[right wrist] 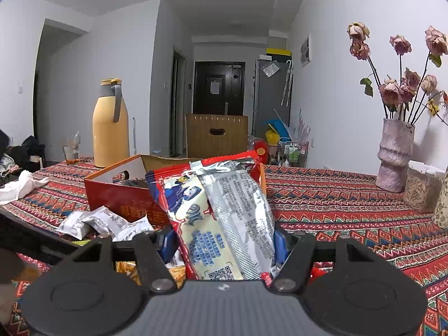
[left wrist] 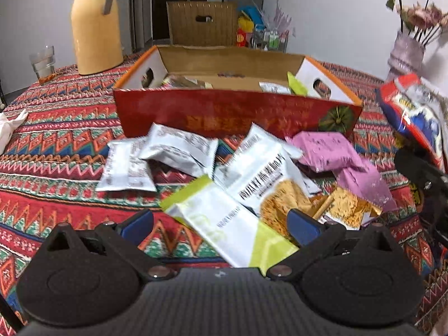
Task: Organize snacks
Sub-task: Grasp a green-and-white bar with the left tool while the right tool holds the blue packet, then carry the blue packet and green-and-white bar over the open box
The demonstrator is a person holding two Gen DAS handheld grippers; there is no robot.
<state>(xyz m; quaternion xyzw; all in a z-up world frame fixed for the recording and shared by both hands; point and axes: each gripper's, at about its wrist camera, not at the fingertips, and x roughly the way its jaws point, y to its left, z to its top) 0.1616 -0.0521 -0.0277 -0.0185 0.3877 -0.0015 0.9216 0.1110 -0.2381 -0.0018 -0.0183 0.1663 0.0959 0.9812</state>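
The left tool (left wrist: 221,224) was seen with its jaws spread wide and nothing pressed between the pads; a white and green packet (left wrist: 229,229) lay on the surface (left wrist: 56,145) in the gap, its near corner reaching back under the tool body. Just past it a heap of snacks was spread: a white packet with a printed cracker picture (left wrist: 266,184), two silver packets (left wrist: 156,156) to the left, and pink packets (left wrist: 333,151) to the right, all overlapping near the front wall of the box (left wrist: 224,114). To the left of the heap a wide stretch of patterned cloth was left bare as far as a white rag (left wrist: 11,126) at the surface's edge.

The right tool (right wrist: 224,240) was closed on a red, blue and silver bag (right wrist: 221,210), which was held upright between the blue pads and hid much of the box (right wrist: 112,193) behind it. To the right of the bag the cloth was seen open up to a vase of dried flowers (right wrist: 394,156) near the wall.

The box was open at the top, with a few packets already lying inside. Beyond it a yellow jug (right wrist: 109,128) and a glass (right wrist: 71,151) were set near the far left edge, and a brown chair back (right wrist: 217,134) was seen behind the surface.
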